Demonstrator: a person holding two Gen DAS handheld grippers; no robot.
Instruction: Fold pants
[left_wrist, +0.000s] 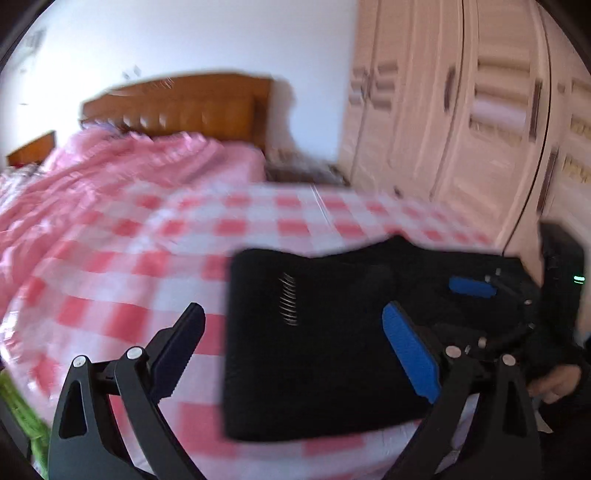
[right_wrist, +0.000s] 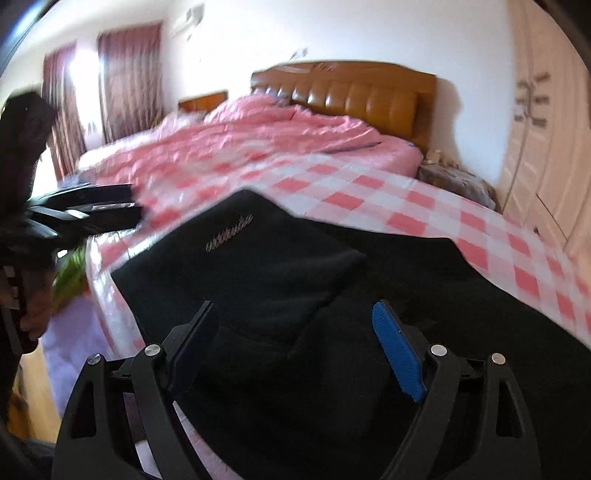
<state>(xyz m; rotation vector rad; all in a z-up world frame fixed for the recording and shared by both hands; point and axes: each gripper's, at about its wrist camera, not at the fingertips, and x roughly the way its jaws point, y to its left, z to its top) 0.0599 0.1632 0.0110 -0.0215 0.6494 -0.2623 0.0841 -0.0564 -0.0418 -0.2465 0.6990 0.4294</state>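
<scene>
The black pants (left_wrist: 314, 347) lie folded in a thick rectangle on the pink-and-white checked sheet (left_wrist: 147, 258) at the bed's near edge. A pale logo shows on the top layer. My left gripper (left_wrist: 295, 332) is open and empty, its jaws spread above the pants' left edge. The right gripper (left_wrist: 480, 295) shows in the left wrist view over the pants' right side. In the right wrist view the pants (right_wrist: 295, 280) fill the foreground, a folded flap on top. My right gripper (right_wrist: 295, 328) is open and empty just above them.
A pink quilt (right_wrist: 258, 144) is bunched toward the brown headboard (right_wrist: 351, 96). A cream wardrobe (left_wrist: 461, 122) stands right of the bed. The left gripper (right_wrist: 85, 210) and the person's hand are at the bed's left edge. Something green (left_wrist: 18, 417) lies beside the bed.
</scene>
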